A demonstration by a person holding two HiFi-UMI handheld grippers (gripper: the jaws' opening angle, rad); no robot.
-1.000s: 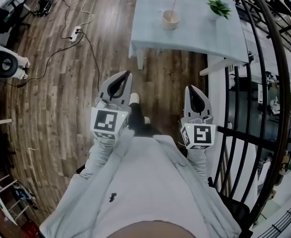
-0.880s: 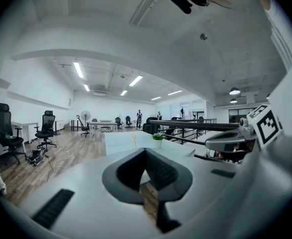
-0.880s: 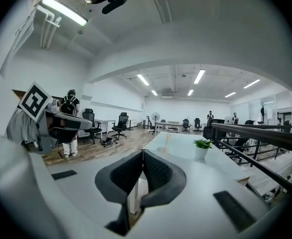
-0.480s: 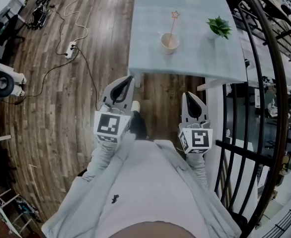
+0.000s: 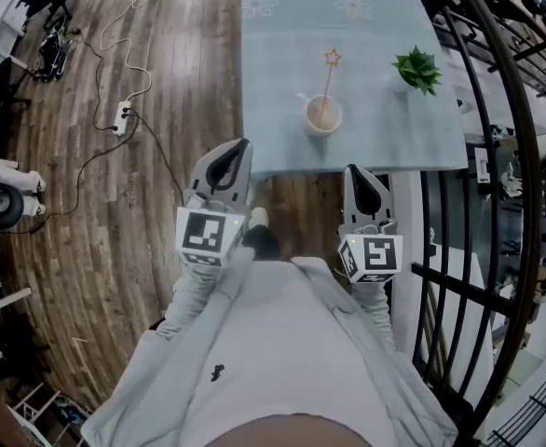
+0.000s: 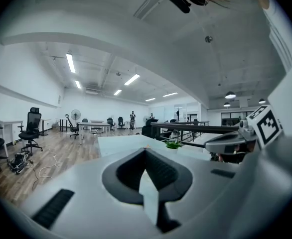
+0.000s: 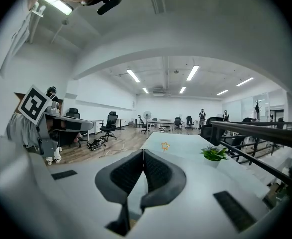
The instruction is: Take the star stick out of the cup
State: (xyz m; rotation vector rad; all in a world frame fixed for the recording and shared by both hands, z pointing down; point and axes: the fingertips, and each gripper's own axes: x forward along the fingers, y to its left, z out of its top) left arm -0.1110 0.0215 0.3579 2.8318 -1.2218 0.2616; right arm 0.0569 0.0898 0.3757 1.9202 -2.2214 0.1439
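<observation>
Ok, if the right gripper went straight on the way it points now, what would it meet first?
Probably the cup holding the star stick: the right gripper, jaws shut, sits at the near edge of the table, aimed about that way. It might skim the table first; depth is unclear.

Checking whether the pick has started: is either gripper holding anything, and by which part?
Nothing is held. The left gripper and right gripper are shut and empty; the star stick stands in the cup.
</observation>
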